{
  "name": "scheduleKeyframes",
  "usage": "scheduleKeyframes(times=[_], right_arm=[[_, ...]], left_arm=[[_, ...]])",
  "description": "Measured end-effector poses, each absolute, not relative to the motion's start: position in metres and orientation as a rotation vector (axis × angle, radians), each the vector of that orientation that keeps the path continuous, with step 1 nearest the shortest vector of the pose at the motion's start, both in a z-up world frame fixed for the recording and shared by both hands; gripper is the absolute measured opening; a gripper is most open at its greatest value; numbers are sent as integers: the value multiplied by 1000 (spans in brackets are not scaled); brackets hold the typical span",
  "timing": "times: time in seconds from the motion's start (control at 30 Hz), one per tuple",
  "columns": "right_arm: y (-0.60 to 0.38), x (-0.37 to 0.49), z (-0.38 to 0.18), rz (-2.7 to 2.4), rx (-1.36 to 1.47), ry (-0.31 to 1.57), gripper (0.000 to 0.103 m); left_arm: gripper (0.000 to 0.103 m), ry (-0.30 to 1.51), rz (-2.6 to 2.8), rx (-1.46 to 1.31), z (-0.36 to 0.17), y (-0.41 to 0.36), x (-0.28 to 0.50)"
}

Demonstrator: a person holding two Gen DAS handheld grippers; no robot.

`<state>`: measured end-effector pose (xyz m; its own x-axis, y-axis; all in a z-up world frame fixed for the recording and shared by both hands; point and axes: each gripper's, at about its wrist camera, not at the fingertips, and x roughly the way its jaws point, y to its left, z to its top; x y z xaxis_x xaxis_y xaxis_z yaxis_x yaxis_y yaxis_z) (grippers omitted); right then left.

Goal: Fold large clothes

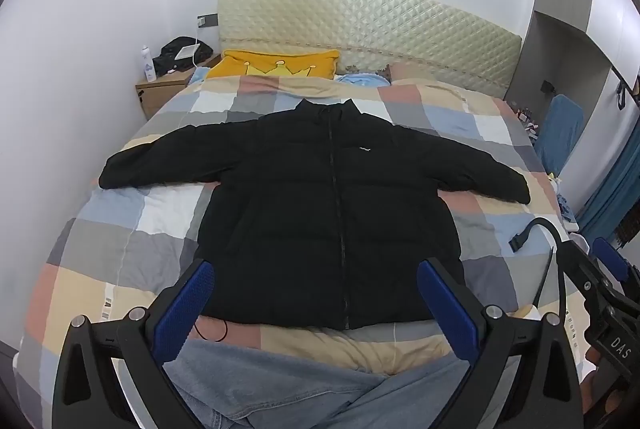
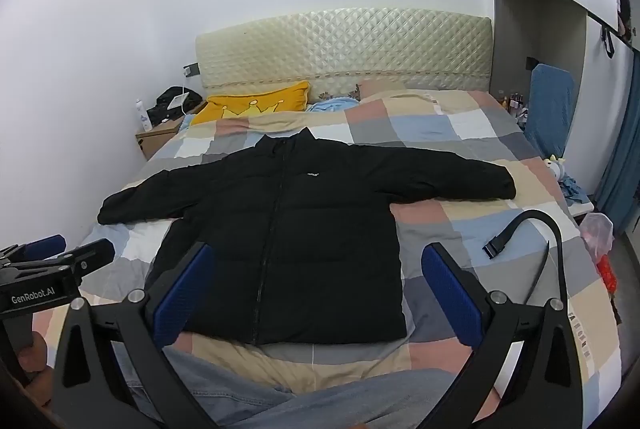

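Jacket: black puffer jacket [image 1: 320, 213] lay flat, zipped, mid-bed, collar far, sleeves spread left and right.
Edges: hem near; bare quilt showed past both cuffs and beyond the collar.
Left claw [image 1: 316, 293]: wide, empty, above the hem.
Right claw [image 2: 316, 281]: wide, empty, over the hem's right half.
Surface: checked quilt [image 1: 132, 229], lightly creased; black strap [image 2: 500, 241] near right.
Room: quilted headboard [image 1: 360, 29] far; nightstand [image 1: 164, 89] far left.

even soft light, sharp centre, fisheye-bent dark corners
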<state>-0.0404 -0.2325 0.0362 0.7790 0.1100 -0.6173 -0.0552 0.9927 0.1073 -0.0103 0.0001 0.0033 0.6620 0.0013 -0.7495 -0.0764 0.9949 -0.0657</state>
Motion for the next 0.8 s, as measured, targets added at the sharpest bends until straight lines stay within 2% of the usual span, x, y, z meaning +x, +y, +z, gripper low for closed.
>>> scheduleKeyframes(times=[0.8], right_arm=[[-225,-36,25,90,91,686,103]], left_arm=[[103,844,44,-94,-1,6,-12]])
